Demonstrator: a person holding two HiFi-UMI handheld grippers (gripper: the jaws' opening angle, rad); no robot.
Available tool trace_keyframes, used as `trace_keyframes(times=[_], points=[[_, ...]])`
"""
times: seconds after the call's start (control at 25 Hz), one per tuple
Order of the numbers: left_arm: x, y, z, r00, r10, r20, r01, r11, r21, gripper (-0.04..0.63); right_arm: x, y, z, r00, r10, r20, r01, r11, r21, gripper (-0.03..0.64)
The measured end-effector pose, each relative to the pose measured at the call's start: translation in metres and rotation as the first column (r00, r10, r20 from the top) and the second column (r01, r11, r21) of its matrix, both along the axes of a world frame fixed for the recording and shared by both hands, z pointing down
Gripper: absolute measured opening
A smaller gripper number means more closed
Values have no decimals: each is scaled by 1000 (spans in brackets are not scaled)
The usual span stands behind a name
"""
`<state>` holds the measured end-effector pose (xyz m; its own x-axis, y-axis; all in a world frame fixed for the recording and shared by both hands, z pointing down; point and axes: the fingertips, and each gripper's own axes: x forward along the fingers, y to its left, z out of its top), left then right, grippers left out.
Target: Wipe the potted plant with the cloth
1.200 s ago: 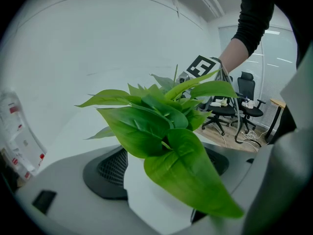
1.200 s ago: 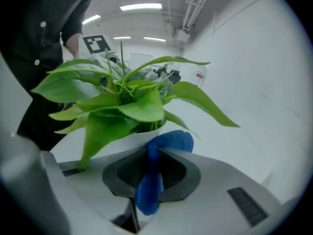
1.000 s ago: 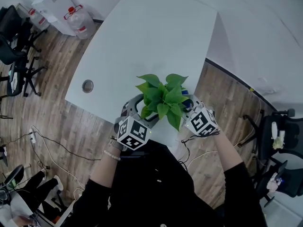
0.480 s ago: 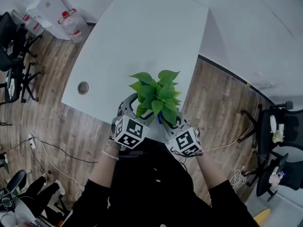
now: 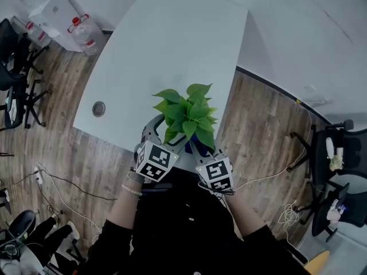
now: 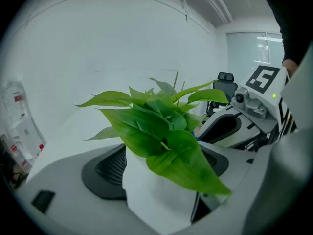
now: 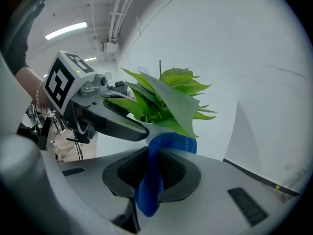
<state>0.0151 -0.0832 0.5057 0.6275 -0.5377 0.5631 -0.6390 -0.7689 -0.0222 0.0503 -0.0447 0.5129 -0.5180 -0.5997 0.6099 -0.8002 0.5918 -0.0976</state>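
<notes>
The potted plant (image 5: pixel 186 116) has broad green leaves and a white pot (image 6: pixel 156 192). My left gripper (image 5: pixel 166 137) is shut on that pot; the pot fills the gap between its jaws in the left gripper view. The plant is held over the near edge of the white table (image 5: pixel 172 50). My right gripper (image 5: pixel 198 148) is shut on a blue cloth (image 7: pixel 156 173), whose top end touches the underside of a leaf (image 7: pixel 168 104) beside the pot. In the head view the cloth (image 5: pixel 195 141) shows only as a small blue patch under the leaves.
A round grommet (image 5: pixel 98 108) sits in the table at the left. Water jugs (image 5: pixel 80 27) stand on the wooden floor at the far left. Office chairs (image 5: pixel 17 67) stand to the left and another chair (image 5: pixel 335 153) at the right. Cables (image 5: pixel 63 179) trail on the floor.
The right gripper has swung in from the plant's right side to just below the leaves, close to the body. The plant and left gripper have shifted slightly left and nearer.
</notes>
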Motion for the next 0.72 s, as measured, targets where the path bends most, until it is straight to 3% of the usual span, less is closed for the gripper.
trace_keyframes(times=[0.24, 0.44, 0.72], points=[[-15, 15, 0, 997, 74, 31, -74, 997, -5, 396, 12, -12, 1, 998, 64, 23, -63, 998, -22, 83], [-42, 11, 10, 996, 69, 56, -67, 997, -23, 396, 19, -27, 2, 995, 96, 18, -95, 995, -21, 83], [-66, -18, 19, 977, 148, 153, -150, 989, 3, 396, 21, -54, 1, 994, 111, -3, -111, 994, -13, 83]])
